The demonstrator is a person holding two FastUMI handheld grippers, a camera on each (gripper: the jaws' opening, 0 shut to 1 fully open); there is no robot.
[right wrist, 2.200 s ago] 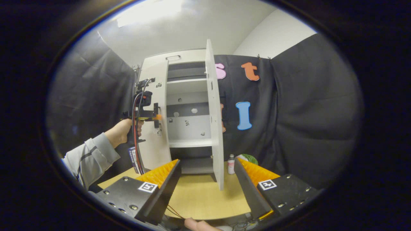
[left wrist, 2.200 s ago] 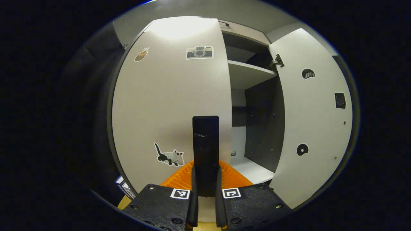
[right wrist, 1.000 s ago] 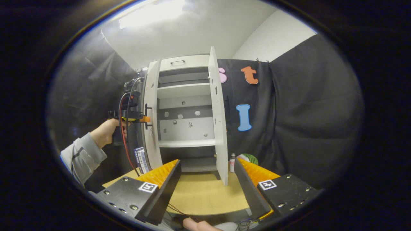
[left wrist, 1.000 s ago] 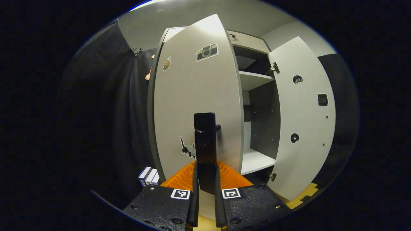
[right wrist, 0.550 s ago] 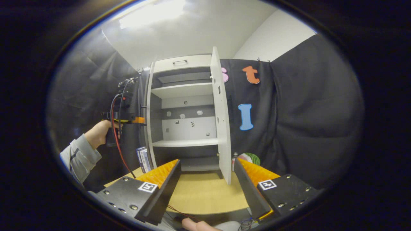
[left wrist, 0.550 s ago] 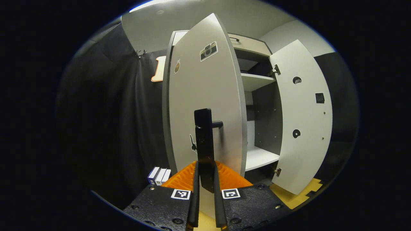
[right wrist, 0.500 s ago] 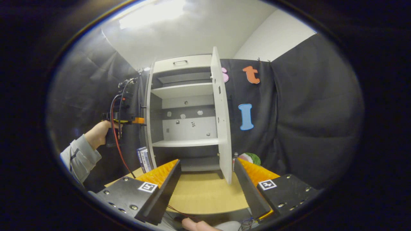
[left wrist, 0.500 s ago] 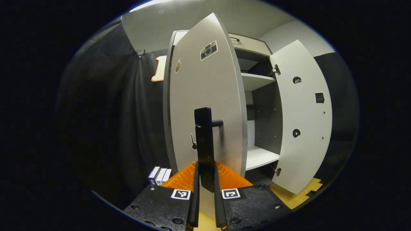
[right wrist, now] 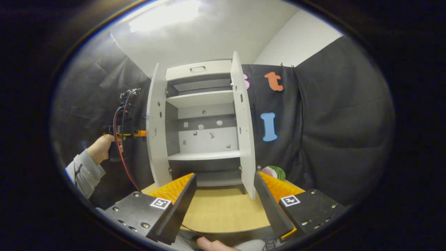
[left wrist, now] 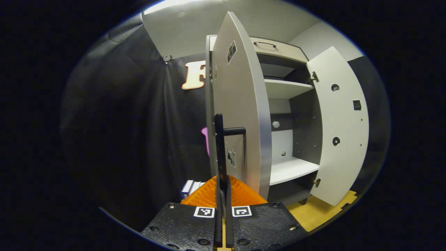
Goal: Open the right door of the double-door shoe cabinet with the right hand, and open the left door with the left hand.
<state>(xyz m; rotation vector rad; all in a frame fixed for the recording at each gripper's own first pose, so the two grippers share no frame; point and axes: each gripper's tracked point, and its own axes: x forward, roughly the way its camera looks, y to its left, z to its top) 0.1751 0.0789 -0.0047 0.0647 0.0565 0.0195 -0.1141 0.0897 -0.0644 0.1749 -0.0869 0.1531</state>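
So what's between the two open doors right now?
In the right gripper view, the open cabinet interior: a white shelf between the left door and right door, with small stickers on the back panel.

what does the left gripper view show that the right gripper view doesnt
Left gripper view: the outer face of the left door with a camera sticker and cat sticker, and the left gripper with jaws closed on the black door handle. Right gripper view: a hand holding the left gripper, the right gripper with jaws open, the wooden tabletop, a green striped object. Both: the shoe cabinet, its right door open, a white shelf.
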